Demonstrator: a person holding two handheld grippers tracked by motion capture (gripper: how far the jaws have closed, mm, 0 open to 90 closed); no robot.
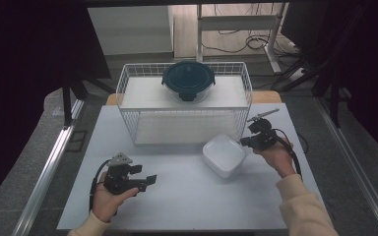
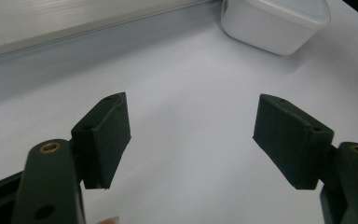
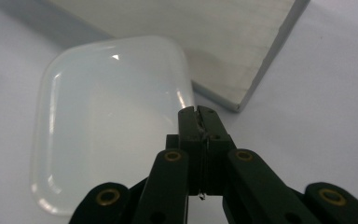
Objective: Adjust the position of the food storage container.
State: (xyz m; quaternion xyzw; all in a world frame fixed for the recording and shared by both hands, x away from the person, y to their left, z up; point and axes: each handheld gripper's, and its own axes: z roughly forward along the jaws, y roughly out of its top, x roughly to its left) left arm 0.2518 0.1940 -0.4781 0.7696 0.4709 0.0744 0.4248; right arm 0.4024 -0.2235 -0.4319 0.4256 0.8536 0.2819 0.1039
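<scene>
A white rounded-square container (image 1: 223,155) sits on the white table (image 1: 187,201) just in front of the wire basket's right corner. It is seen again in the left gripper view, container (image 2: 275,21), and in the right gripper view, container (image 3: 112,121). My right gripper (image 1: 244,141) is at the container's right edge. Its jaws are pressed together, right gripper (image 3: 198,112), with the tips over the container's rim. I cannot tell if they touch it. My left gripper (image 1: 143,174) rests near the table's front left. It points toward the container and is open and empty, left gripper (image 2: 191,135).
A white wire basket (image 1: 128,105) stands at the back of the table. A round glass dish with a dark blue lid (image 1: 188,79) sits in it. Its pale base (image 3: 168,28) lies just beyond the container. Metal frame rails run along both sides of the table.
</scene>
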